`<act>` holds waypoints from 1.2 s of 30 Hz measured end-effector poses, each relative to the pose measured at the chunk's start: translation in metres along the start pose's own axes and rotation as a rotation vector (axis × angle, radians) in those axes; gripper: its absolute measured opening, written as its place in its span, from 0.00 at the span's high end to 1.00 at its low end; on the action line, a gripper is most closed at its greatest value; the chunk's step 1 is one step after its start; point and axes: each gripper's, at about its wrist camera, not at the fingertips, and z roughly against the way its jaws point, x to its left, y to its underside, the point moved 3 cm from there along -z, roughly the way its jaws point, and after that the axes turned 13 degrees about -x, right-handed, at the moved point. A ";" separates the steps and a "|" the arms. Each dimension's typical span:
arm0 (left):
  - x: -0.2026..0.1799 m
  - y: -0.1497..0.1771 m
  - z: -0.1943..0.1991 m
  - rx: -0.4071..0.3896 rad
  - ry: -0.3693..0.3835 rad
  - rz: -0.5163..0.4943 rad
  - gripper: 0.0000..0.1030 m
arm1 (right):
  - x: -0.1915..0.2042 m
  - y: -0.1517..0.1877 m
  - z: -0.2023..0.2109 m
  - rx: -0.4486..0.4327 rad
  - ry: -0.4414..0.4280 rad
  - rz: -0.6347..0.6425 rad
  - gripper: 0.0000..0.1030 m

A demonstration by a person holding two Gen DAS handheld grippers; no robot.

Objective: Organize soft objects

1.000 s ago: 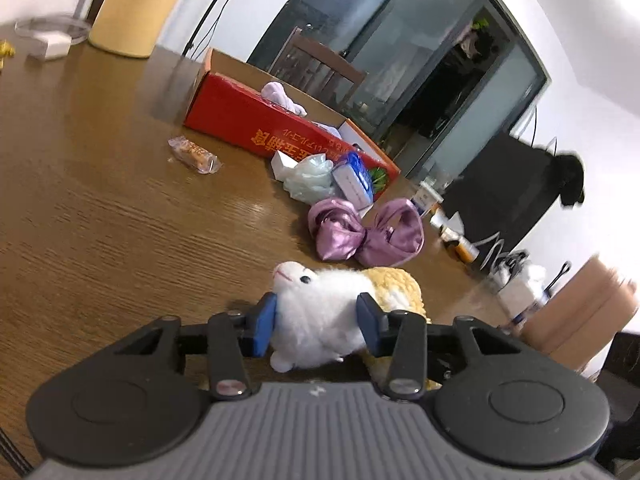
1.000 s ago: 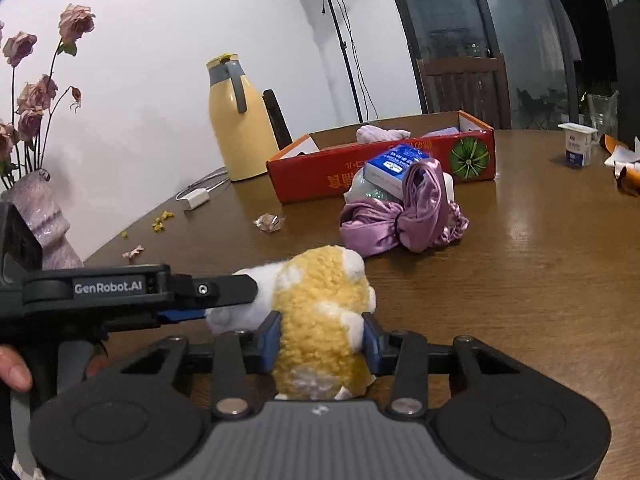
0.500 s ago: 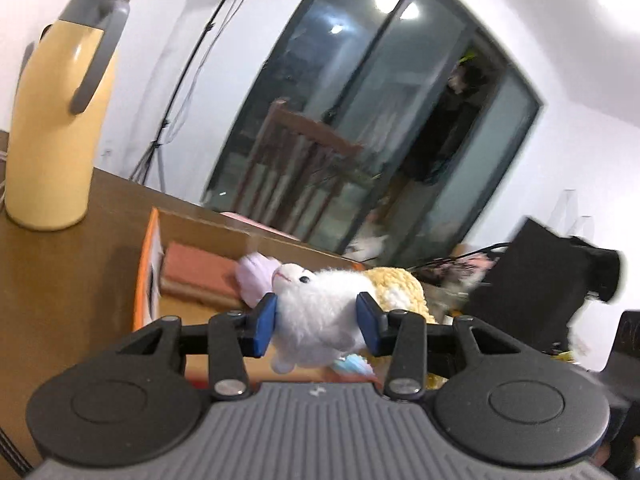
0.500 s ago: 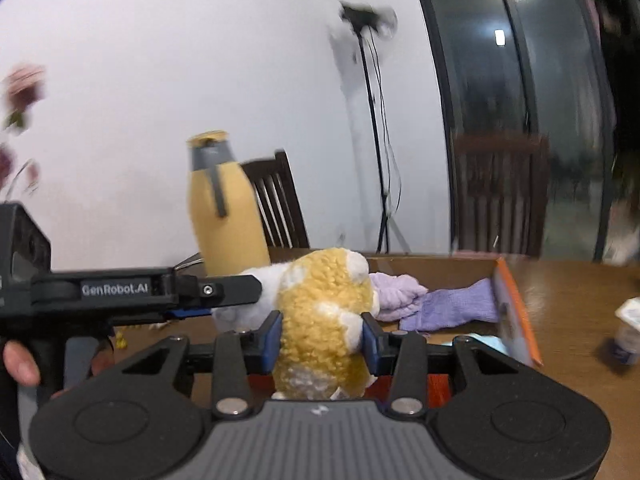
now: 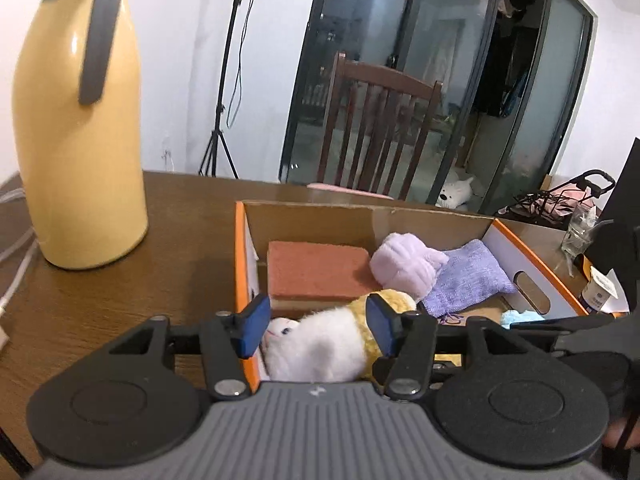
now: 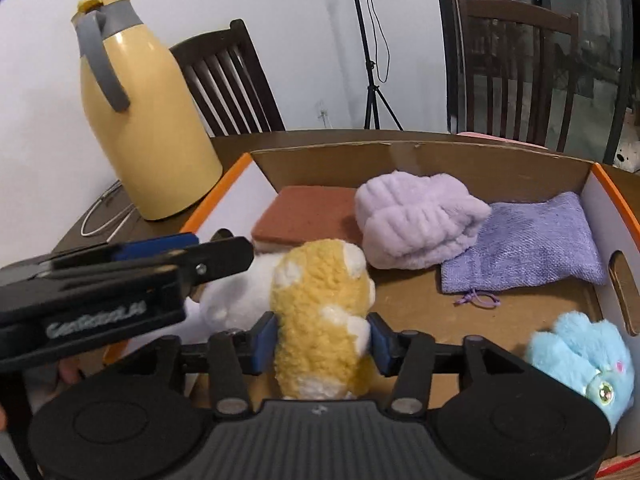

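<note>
An open cardboard box [image 6: 420,152] with orange edges stands on the wooden table. My left gripper [image 5: 316,328] hangs over its near left corner. Its jaws are opening, and a white plush [image 5: 320,344] lies between the blue pads with a gap on the left side. My right gripper [image 6: 323,340] is over the box floor, jaws opening. A yellow plush [image 6: 320,300] sits between its pads, fur just brushing them. The white plush [image 6: 236,296] lies against its left side, under the left gripper's fingers [image 6: 224,258].
Inside the box lie a brown sponge [image 6: 308,208], a lilac fluffy roll [image 6: 412,224], a purple knit pouch [image 6: 536,240] and a light blue plush [image 6: 580,360]. A yellow thermos [image 6: 148,128] and a white cable [image 6: 100,216] are left of the box. Chairs stand behind the table.
Both grippers carried the plushes from the table's front to over the box and lowered them inside. Both pairs of jaws have spread, and the white plush has sagged out of the left pads.
</note>
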 end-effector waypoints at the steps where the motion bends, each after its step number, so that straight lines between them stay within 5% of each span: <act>1: -0.001 -0.002 0.006 -0.005 -0.004 -0.014 0.47 | 0.000 -0.001 0.004 0.000 -0.005 -0.003 0.46; 7: -0.013 -0.019 0.081 -0.071 0.000 -0.071 0.37 | -0.006 -0.021 0.088 -0.120 0.006 0.055 0.45; 14: -0.023 -0.013 0.199 -0.188 -0.025 -0.147 0.29 | -0.002 -0.019 0.231 -0.298 0.042 0.138 0.41; 23: -0.029 0.053 0.339 -0.289 -0.055 -0.106 0.21 | 0.029 0.071 0.361 -0.446 -0.017 0.150 0.34; 32: -0.046 0.123 0.429 -0.326 -0.043 -0.083 0.07 | 0.068 0.188 0.412 -0.479 -0.025 0.165 0.31; 36: -0.056 0.143 0.440 -0.293 0.048 -0.098 0.05 | 0.073 0.232 0.424 -0.438 -0.042 0.108 0.28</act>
